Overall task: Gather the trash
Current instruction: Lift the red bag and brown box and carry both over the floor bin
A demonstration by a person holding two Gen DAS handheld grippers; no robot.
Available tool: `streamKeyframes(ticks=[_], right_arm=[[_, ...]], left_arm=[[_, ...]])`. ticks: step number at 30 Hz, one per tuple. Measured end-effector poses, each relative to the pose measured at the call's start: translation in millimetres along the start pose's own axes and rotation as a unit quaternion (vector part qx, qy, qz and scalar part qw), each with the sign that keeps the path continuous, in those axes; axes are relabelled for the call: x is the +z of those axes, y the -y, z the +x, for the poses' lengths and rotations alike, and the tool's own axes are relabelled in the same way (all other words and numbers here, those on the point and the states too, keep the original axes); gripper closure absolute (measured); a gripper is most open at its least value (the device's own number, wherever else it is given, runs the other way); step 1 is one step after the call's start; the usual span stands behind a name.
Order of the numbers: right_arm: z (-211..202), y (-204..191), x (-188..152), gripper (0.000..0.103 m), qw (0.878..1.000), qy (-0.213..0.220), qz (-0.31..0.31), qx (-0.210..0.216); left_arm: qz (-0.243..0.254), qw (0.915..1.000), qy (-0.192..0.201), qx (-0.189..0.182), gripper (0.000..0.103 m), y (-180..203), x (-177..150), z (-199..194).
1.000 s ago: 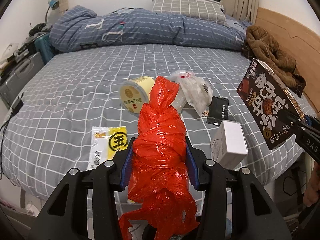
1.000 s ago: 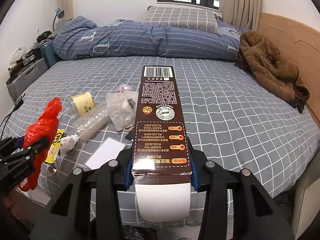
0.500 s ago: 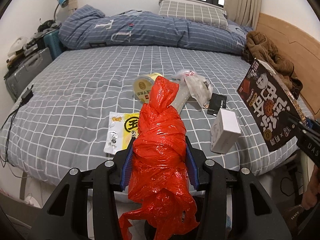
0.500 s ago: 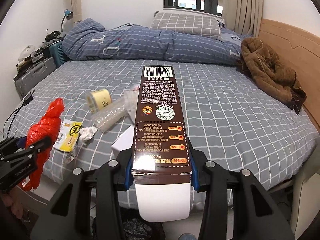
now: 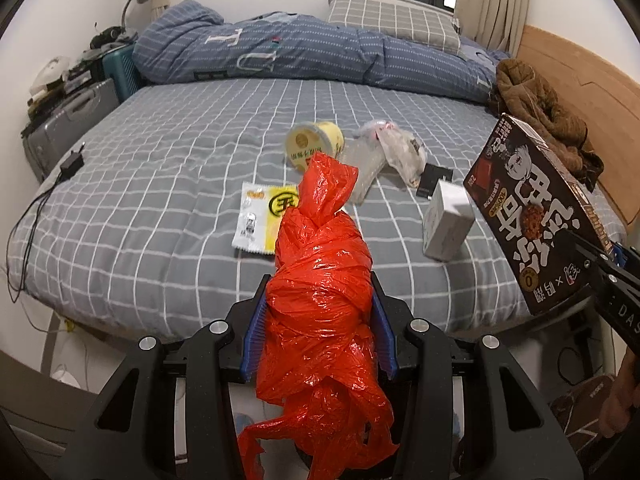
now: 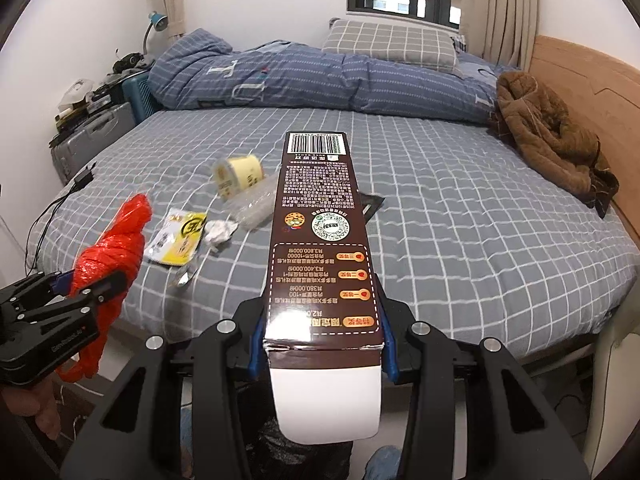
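My left gripper [image 5: 318,326] is shut on a crumpled red plastic bag [image 5: 320,292], held out past the near edge of the bed; it also shows as the red plastic bag [image 6: 116,248] at the left of the right wrist view. My right gripper [image 6: 322,330] is shut on a long brown snack box [image 6: 322,240], seen from the side as the snack box [image 5: 536,216]. On the grey checked bed [image 5: 160,184] lie a yellow cup [image 5: 314,144] on its side, a yellow-and-white wrapper [image 5: 262,216], clear plastic wrapping [image 5: 384,156], a white box [image 5: 448,216] and a black card [image 5: 434,180].
A blue duvet [image 6: 320,76], a checked pillow [image 6: 392,42] and a brown jacket [image 6: 552,136] lie at the far side of the bed. A suitcase [image 5: 68,128] and clutter stand at the left. A black charger [image 5: 72,166] with cable lies on the bed's left edge. Something dark [image 6: 280,448] sits on the floor below.
Both grippers have drawn back from the bed with their loads; the bed's near edge and the floor below it now show. Neither grip has changed.
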State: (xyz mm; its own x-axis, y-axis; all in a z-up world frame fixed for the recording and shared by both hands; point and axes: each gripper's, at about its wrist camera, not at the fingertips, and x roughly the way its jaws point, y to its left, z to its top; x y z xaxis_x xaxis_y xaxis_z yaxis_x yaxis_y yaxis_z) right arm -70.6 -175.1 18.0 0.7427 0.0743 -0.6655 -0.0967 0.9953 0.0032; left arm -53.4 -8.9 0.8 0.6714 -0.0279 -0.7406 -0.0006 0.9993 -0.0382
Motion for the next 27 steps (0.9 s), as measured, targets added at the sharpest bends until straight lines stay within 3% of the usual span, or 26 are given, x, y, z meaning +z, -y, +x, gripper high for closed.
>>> streamKeyframes(ticks=[27], right_arm=[[-17.1,-38.7,-93.2,0.062,0.997,-0.073,-0.017,0.02]], left_arm=[[-0.011,0.998,-0.062,0.002,0.06,-6.5,-90.9,-19.6]])
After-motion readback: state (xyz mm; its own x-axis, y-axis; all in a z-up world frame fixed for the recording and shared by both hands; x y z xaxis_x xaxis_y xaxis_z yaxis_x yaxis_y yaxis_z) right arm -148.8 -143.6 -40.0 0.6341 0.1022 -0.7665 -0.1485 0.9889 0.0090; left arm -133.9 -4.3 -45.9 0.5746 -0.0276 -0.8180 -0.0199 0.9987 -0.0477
